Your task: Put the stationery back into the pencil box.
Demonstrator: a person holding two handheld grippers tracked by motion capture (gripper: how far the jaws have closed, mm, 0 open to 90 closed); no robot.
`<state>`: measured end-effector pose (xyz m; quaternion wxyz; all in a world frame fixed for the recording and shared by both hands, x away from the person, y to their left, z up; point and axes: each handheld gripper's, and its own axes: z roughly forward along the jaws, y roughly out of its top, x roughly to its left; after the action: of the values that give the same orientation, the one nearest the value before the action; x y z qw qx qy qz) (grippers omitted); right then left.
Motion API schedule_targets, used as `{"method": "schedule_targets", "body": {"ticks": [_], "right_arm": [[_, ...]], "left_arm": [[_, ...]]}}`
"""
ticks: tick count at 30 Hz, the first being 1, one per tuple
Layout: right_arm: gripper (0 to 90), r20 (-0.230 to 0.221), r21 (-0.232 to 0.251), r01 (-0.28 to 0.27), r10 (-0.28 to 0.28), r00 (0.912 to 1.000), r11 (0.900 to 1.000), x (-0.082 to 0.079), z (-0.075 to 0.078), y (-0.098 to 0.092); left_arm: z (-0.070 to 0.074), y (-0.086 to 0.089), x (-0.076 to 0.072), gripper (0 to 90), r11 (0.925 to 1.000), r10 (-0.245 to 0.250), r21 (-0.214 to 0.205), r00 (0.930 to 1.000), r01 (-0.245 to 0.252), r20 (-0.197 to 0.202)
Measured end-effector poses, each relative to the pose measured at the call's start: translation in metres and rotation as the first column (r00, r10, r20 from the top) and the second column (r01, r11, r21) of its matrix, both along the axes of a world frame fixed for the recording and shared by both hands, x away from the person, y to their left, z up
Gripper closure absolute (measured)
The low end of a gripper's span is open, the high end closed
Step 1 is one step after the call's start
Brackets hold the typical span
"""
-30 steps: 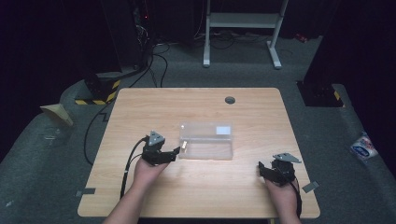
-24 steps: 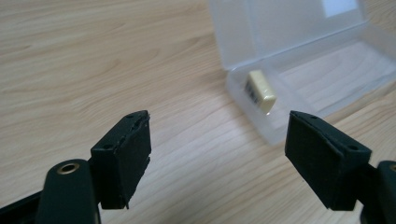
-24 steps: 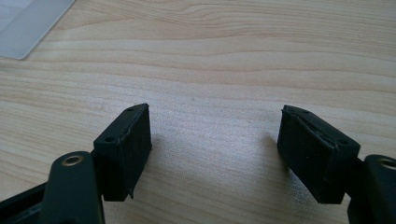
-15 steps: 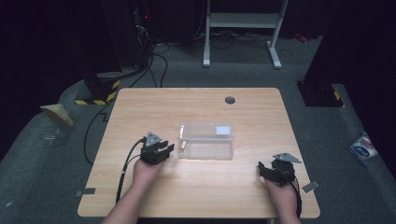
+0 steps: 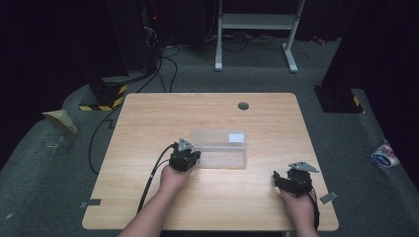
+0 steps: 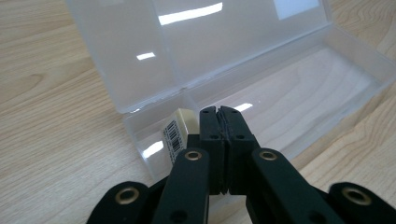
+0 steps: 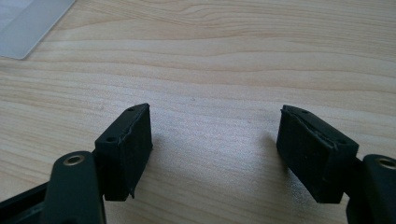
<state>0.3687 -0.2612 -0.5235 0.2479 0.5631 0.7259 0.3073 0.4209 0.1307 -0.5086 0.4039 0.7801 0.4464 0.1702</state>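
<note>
A clear plastic box [image 5: 223,157] lies mid-table with its lid open and leaning back; the box [image 6: 299,88] is bare apart from a small white block with a barcode [image 6: 179,131] at its left end. My left gripper [image 5: 191,158] is at that end of the box. In the left gripper view the left gripper [image 6: 219,113] has just been closing and is now shut, pads together with nothing between them, tips over the box's near wall beside the block. My right gripper [image 5: 278,179] rests on the table near the front right; its jaws [image 7: 215,144] stand open over bare wood.
The wooden table [image 5: 148,128] has a round grommet hole [image 5: 243,105] near its far edge. A cable [image 5: 153,173] trails from the left gripper off the front edge. A corner of the box [image 7: 28,28] lies far left of the right gripper.
The left gripper's jaws went from wide open to fully closed, and the hand slid right and a little down toward the box's left end. The right hand stayed still.
</note>
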Motion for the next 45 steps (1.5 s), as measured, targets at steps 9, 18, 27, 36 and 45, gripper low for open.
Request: {"method": "schedule_targets", "body": {"ticks": [9, 18, 27, 36, 45], "right_arm": [[26.2, 0.0, 0.0, 0.0, 0.0, 1.0, 1.0, 0.0, 0.0, 0.0], [26.2, 0.0, -0.001, 0.0, 0.0, 1.0, 1.0, 0.0, 0.0, 0.0], [26.2, -0.002, 0.002, 0.002, -0.002, 1.0, 1.0, 0.0, 0.0, 0.0], [26.3, 0.0, 0.0, 0.001, -0.001, 1.0, 1.0, 0.0, 0.0, 0.0], [26.4, -0.002, 0.002, 0.003, -0.003, 1.0, 1.0, -0.001, 0.0, 0.0]], "left_arm": [[0.009, 0.019, -0.001, 87.5, 0.9977, 0.064, -0.026, 0.997, -0.063, 0.044], [0.011, 0.059, -0.015, 71.9, 0.9935, 0.114, -0.009, 0.9924, -0.113, 0.048], [-0.007, 0.129, -0.052, 43.9, 0.9801, 0.146, 0.136, 0.9893, -0.145, 0.005], [-0.021, 0.165, -0.085, 17.5, 0.9765, 0.177, 0.127, 0.9843, -0.175, -0.005], [-0.021, 0.163, -0.086, 15.7, 0.9746, 0.189, 0.124, 0.982, -0.186, -0.008]]}}
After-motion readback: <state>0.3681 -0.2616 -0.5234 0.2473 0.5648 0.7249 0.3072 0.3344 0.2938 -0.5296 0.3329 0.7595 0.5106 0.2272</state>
